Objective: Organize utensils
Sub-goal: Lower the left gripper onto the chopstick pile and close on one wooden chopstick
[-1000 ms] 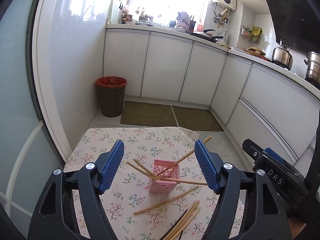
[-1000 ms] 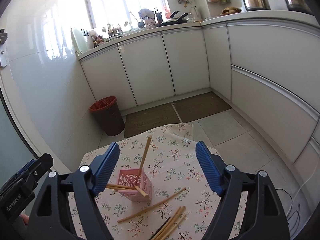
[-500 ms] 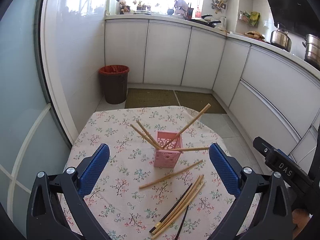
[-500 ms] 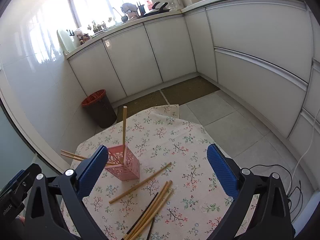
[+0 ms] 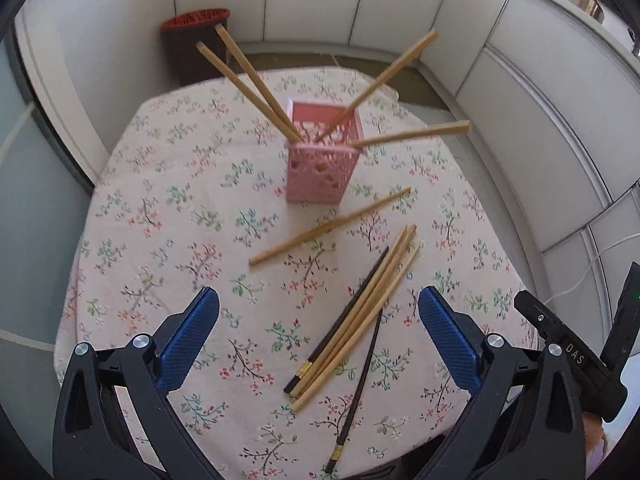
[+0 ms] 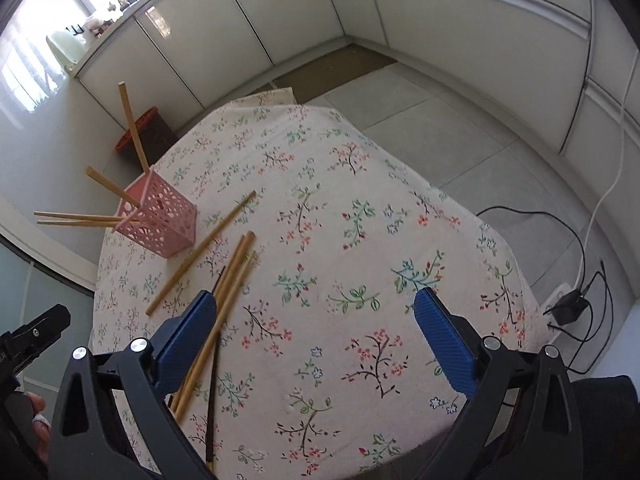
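Observation:
A pink perforated holder (image 5: 322, 158) stands on the floral tablecloth (image 5: 168, 216) with several bamboo chopsticks (image 5: 248, 80) sticking out of it. One bamboo chopstick (image 5: 330, 226) lies alone in front of it. A bundle of bamboo and dark chopsticks (image 5: 356, 316) lies nearer, with one dark chopstick (image 5: 356, 396) beside it. My left gripper (image 5: 320, 340) is open and empty above the bundle. My right gripper (image 6: 316, 340) is open and empty above the table's right part; the bundle (image 6: 224, 300) passes under its left finger. The holder (image 6: 158, 216) is at its far left.
A brown bin with a red liner (image 5: 192, 48) stands on the floor behind the table. White cabinets (image 5: 520, 80) run along the back and right. Cables and a power strip (image 6: 568, 304) lie on the floor to the right of the table.
Both grippers have risen and tilted down, so I now look down at the table from closer above the loose chopsticks. The chopsticks and holder have not moved.

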